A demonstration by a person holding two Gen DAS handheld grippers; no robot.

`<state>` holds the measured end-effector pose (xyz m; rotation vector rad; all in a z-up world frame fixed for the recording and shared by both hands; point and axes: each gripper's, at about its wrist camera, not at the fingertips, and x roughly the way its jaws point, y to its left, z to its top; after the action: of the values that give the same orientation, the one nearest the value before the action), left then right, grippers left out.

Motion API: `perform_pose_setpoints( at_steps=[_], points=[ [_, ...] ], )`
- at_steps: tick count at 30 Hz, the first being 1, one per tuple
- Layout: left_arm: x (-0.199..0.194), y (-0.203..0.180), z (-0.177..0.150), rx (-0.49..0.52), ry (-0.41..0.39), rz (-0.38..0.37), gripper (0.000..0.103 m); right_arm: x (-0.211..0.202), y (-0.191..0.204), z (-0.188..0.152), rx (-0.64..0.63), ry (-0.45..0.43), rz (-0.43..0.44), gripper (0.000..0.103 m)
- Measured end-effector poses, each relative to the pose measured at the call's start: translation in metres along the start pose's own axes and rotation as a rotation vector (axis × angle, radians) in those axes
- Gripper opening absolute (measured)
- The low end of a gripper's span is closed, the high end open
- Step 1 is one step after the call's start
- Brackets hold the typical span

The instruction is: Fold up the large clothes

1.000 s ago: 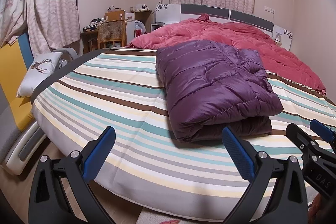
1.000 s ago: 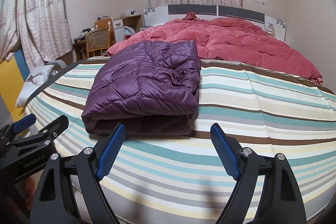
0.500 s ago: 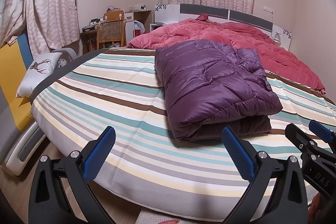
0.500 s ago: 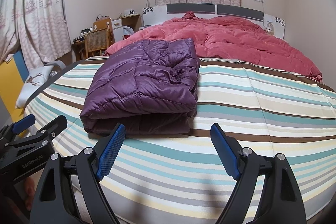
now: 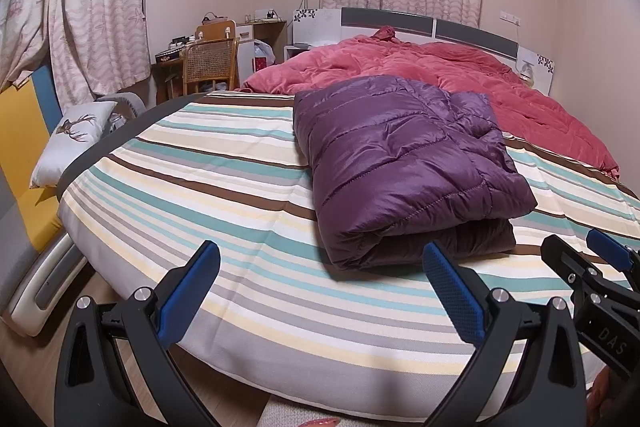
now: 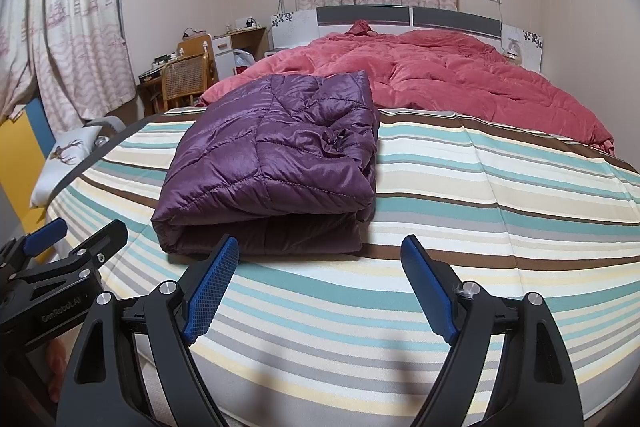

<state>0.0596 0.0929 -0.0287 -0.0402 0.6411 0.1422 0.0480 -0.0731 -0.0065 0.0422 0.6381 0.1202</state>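
Observation:
A purple quilted down jacket (image 5: 404, 163) lies folded into a thick rectangle on the striped bed sheet (image 5: 224, 195); it also shows in the right wrist view (image 6: 272, 167). My left gripper (image 5: 320, 259) is open and empty, held back from the jacket over the bed's near edge. My right gripper (image 6: 320, 251) is open and empty, just short of the jacket's near fold. Each gripper shows at the edge of the other's view: the right one (image 5: 592, 267), the left one (image 6: 68, 247).
A red quilt (image 5: 460, 75) is heaped at the head of the bed by the headboard (image 5: 400, 23). A wicker chair (image 5: 208, 63) and cluttered desk stand at the back left. A deer-print pillow (image 5: 72, 139) and yellow panel (image 5: 16, 131) lie left of the bed.
Both grippers have drawn back slightly from the jacket and stay open. The jacket has not moved.

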Motion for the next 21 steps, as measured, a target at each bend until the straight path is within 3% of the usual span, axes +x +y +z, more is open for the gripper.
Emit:
perform_pose_setpoints(
  at_steps=[21],
  points=[
    [-0.0028,-0.003,-0.0012,0.0,-0.005,0.009,0.101,-0.0004,0.0017,-0.0021,0.004,0.001,0.0,0.083]
  ],
)
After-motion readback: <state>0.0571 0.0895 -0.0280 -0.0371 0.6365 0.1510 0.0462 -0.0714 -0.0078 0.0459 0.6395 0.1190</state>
